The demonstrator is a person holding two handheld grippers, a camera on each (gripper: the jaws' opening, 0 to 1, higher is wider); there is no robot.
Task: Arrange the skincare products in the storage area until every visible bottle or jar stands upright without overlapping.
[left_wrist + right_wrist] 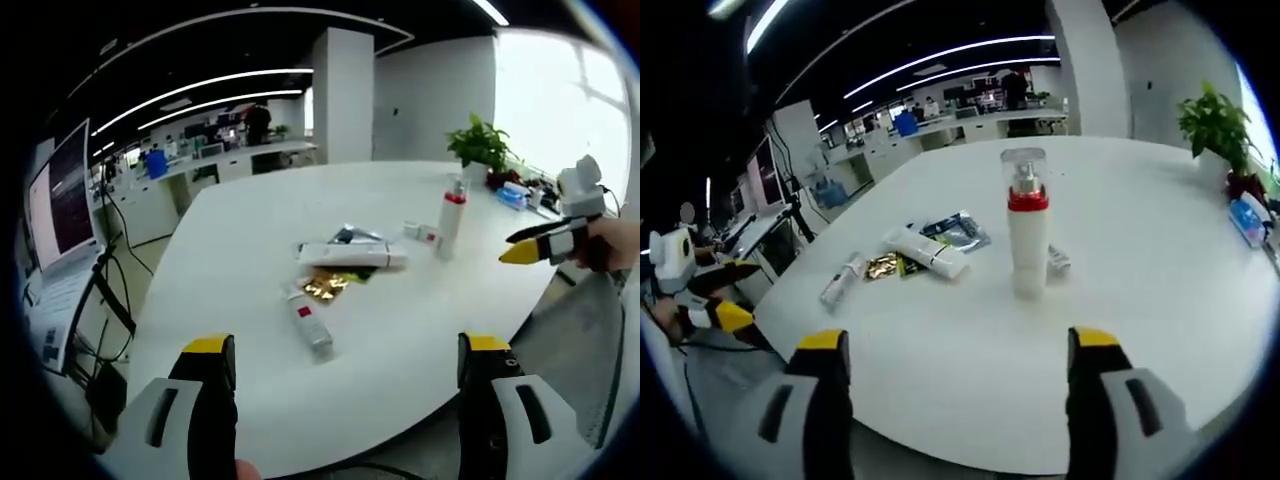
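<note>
Yellow-tipped jaws of the right gripper (958, 350) stood wide and empty over the white bench (1160, 300). Just ahead between them a pump bottle (1027, 225) stood upright: white body, red collar, clear cap. Left of it a white tube (925, 251) lay flat, touching a foil sachet (883, 266) and a dark packet (957, 230); a smaller tube (841, 281) lay farther left. A small item behind the bottle was mostly hidden. The left gripper (347, 350) was also wide, empty, well short of the cluster.
</note>
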